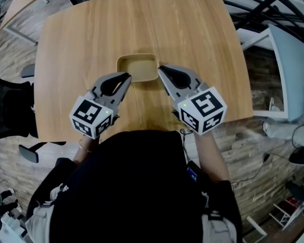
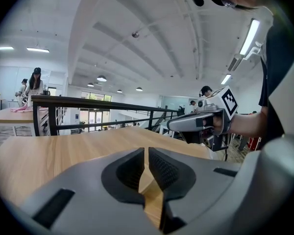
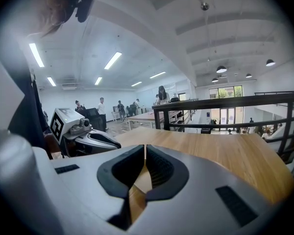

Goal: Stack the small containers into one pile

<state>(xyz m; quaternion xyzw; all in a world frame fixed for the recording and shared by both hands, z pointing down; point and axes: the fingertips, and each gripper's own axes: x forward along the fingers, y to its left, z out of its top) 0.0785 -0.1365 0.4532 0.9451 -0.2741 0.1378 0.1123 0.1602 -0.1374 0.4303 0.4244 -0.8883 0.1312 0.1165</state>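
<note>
The tan square container (image 1: 137, 67) sits on the wooden tabletop (image 1: 142, 19), just ahead of and between the two claws. The left claw (image 1: 127, 78) and the right claw (image 1: 161, 70) are both clenched on nothing, with their tips flanking its near rim.

The head view looks steeply down from above the person onto the light wooden worktop (image 1: 142, 24), with the left tool (image 1: 127, 76), the right tool (image 1: 160, 69) and the tan square container (image 1: 137, 67) near its middle. Each tool view sits low and close behind its own dark jaws, facing nearly level across the worktop towards a black metal railing (image 2: 88, 104). Each catches the other tool at its inner edge, and all three views share the worktop
</note>
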